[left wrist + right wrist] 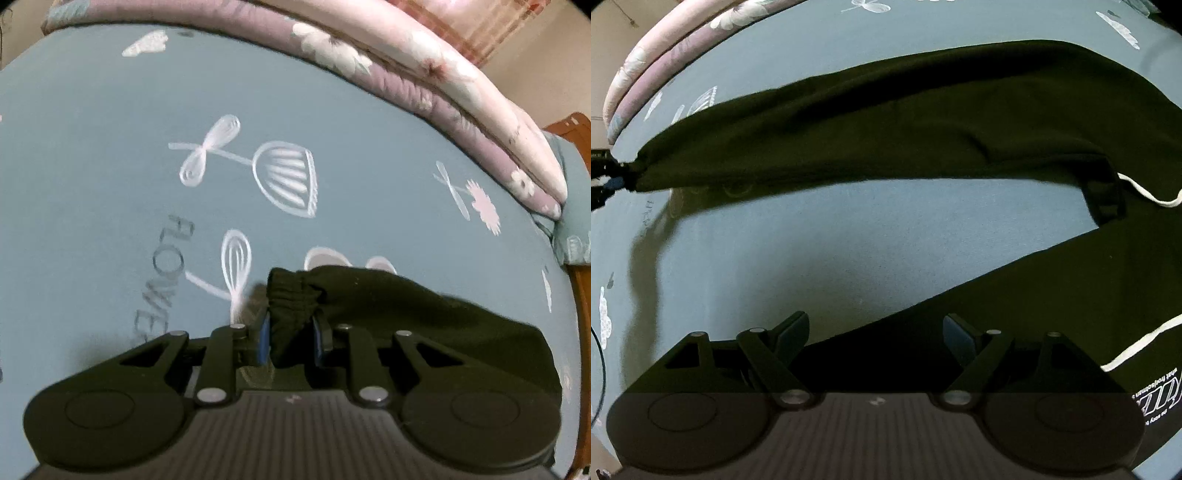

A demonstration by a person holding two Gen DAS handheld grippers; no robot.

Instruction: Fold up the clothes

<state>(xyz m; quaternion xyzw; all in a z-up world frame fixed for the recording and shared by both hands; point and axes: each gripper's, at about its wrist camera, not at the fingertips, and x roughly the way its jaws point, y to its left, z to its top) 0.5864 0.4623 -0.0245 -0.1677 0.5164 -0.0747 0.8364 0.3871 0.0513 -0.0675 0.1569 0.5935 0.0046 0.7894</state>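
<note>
A black garment [886, 122] lies on the bed with one long limb stretched across the right wrist view. Its ribbed cuff [291, 291] is pinched between the blue pads of my left gripper [291, 334], which is shut on it and holds it lifted off the sheet. That same gripper shows at the far left edge of the right wrist view [605, 177]. White drawstrings [1145, 195] and white printed lettering [1156, 391] mark the garment's body at the right. My right gripper [875, 328] stands open over the garment's lower edge, pads apart with nothing gripped.
The bed has a blue-grey sheet [110, 147] printed with white flowers. A folded pink and mauve quilt [424, 74] lies along its far edge. A wooden bed frame [576, 140] shows at the right. A thin dark cable [600, 369] curves at the left.
</note>
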